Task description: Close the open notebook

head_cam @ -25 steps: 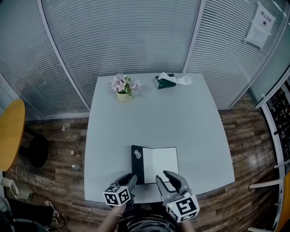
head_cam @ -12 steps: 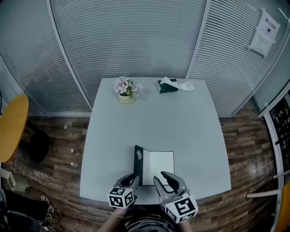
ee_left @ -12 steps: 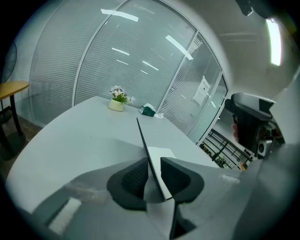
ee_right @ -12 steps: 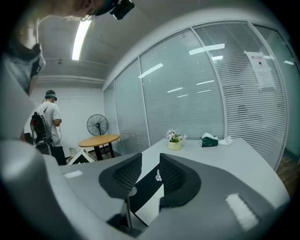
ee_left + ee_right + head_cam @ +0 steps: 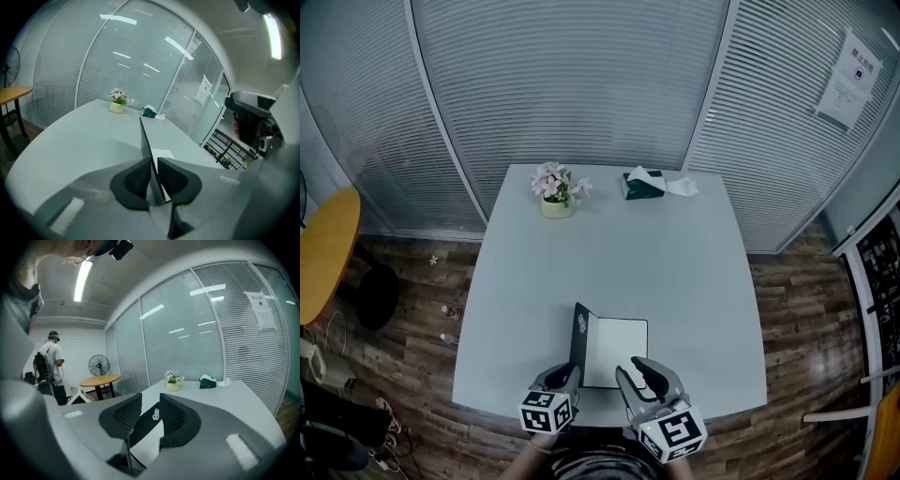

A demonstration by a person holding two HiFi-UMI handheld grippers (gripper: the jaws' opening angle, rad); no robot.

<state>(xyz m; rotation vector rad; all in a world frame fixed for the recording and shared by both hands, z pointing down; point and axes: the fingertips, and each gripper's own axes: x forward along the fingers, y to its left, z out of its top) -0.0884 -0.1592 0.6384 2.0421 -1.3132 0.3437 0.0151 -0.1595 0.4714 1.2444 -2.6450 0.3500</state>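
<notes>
The notebook (image 5: 617, 352) lies near the table's front edge, its white page flat. Its dark cover (image 5: 579, 339) stands almost upright at the left side. My left gripper (image 5: 566, 377) reaches the cover's near edge. In the left gripper view the cover (image 5: 146, 140) rises as a thin blade between the two pads, and the jaws of the left gripper (image 5: 153, 176) are closing on it. My right gripper (image 5: 637, 370) hovers just right of it over the page's near edge, open with nothing between its fingers. In the right gripper view the dark cover (image 5: 146, 422) shows beyond the right gripper (image 5: 150, 401).
A pot of pink flowers (image 5: 554, 192) and a green tissue box (image 5: 643, 185) stand at the far edge of the grey table (image 5: 675, 272). A yellow round table (image 5: 323, 262) is on the left. A person (image 5: 50, 357) and a fan (image 5: 98, 365) stand far off.
The dark cover has swung up from lying flat at the left to standing nearly upright. The left gripper's jaws have narrowed around it. Both grippers have shifted slightly.
</notes>
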